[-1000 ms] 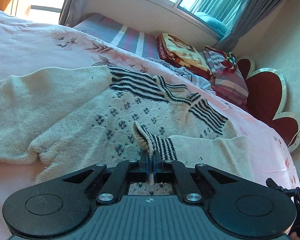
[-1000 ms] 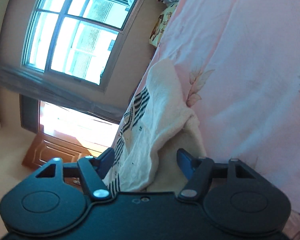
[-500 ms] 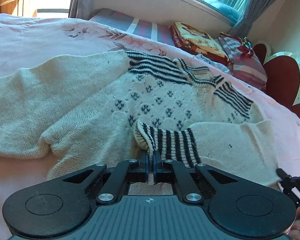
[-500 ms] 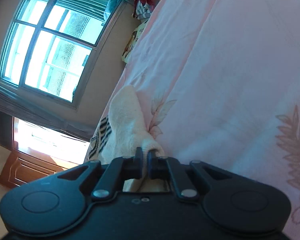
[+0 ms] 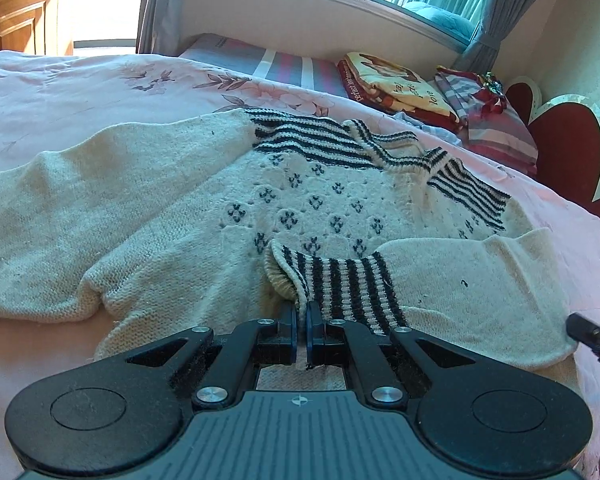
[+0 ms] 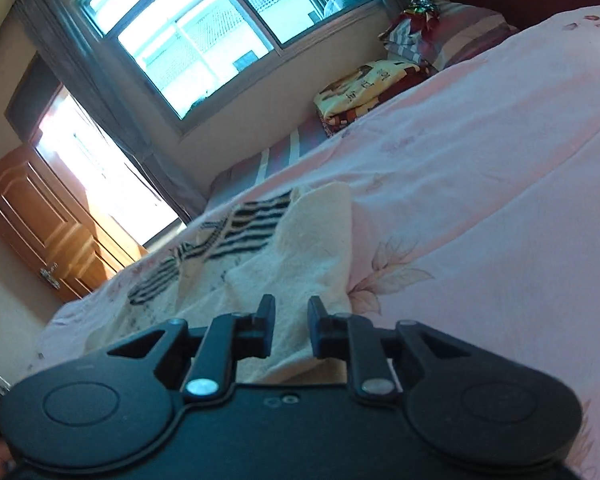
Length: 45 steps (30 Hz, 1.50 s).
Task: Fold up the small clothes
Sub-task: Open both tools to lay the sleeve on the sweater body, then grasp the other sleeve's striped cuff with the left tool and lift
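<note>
L gripper: clenched, pads pinching the edge of the striped cuff of the folded-in sleeve. Cuff lies on the sweater front, over the dotted knit, just ahead of the jaws.

R gripper: jaws have just been opening a bit and stand slightly apart. Cream sleeve fabric shows in the gap, but pads don't look pressed on it, so reads as let go.

Sweater is cream w/ black stripes at the shoulders and collar. It's spread flat on the pink floral bedspread, collar pointing away from L cam. One sleeve is stretched out to the left in L view, the other is folded across the lower body.

Further out: stack of folded blankets/pillows at the far edge of the bed, red heart-shaped headboard to the right. Window w/ grey curtains on the far wall, wooden door left of it in R view.
</note>
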Available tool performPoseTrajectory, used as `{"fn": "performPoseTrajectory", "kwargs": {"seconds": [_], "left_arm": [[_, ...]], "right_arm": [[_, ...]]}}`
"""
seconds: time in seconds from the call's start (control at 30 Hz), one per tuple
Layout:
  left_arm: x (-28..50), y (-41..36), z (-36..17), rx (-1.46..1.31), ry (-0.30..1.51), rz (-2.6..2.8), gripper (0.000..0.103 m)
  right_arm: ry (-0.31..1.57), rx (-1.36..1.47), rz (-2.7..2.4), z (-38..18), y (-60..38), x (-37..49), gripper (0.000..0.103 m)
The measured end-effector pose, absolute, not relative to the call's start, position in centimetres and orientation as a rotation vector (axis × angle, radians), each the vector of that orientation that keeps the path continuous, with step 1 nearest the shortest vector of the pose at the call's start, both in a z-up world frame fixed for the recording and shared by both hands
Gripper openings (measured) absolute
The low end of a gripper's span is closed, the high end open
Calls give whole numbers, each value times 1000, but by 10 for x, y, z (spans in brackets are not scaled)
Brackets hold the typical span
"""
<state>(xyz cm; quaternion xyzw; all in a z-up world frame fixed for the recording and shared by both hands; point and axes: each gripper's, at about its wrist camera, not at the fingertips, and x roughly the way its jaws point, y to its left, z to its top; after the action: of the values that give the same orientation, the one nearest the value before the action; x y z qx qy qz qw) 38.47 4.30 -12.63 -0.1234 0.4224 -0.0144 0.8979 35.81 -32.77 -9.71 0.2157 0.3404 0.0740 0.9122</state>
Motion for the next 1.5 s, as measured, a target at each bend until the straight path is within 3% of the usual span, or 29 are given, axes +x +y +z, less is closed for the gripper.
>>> {"fn": "performPoseTrajectory", "kwargs": {"seconds": [0.03, 0.1, 0.13, 0.17, 0.2, 0.23, 0.27, 0.43, 0.5, 0.57, 0.6, 0.63, 0.7, 0.73, 0.83, 1.03, 1.13, 1.2, 1.5], "left_arm": [[384, 43, -126, -251, 874, -34, 4], [382, 41, -122, -213, 871, -42, 4], [379, 40, -118, -173, 860, -23, 10], [375, 38, -113, -128, 834, 14, 26], [371, 36, -106, -91, 796, 49, 37], [369, 34, -101, -77, 761, 55, 54], [368, 32, -95, -79, 733, 35, 57], [381, 0, -95, -22, 733, -99, 57], [388, -5, -104, -22, 760, -99, 57], [393, -3, -113, -34, 796, -96, 57], [393, -2, -117, -40, 811, -99, 57], [390, -2, -119, -34, 794, -106, 57], [385, -3, -120, -28, 785, -111, 57], [385, -3, -120, -23, 782, -110, 57], [385, -7, -122, -23, 773, -105, 57], [383, -9, -123, -8, 758, -105, 57], [383, -7, -122, -11, 761, -109, 57], [384, -7, -122, -9, 763, -108, 57], [386, -12, -121, 0, 763, -98, 60]], "right_arm": [[712, 432, 139, -103, -329, 359, 0], [713, 456, 144, -100, -335, 349, 0], [695, 436, 141, -93, -333, 347, 4], [655, 409, 132, -84, -332, 344, 16], [617, 395, 129, -77, -333, 343, 21], [588, 388, 131, -72, -335, 348, 22], [578, 379, 124, -70, -338, 356, 22], [600, 357, 108, -76, -341, 403, 22], [634, 387, 106, -84, -344, 420, 27], [652, 479, 106, -94, -357, 427, 48], [658, 521, 116, -99, -362, 430, 52], [668, 565, 133, -103, -367, 433, 52], [689, 635, 205, -111, -373, 438, 37], [699, 630, 234, -112, -372, 439, 9], [651, 445, 173, -100, -360, 432, 9], [665, 362, 139, -107, -357, 433, 6], [652, 334, 115, -103, -356, 430, 12], [628, 319, 72, -94, -357, 428, 23], [654, 153, 161, -99, -333, 432, 10]]}}
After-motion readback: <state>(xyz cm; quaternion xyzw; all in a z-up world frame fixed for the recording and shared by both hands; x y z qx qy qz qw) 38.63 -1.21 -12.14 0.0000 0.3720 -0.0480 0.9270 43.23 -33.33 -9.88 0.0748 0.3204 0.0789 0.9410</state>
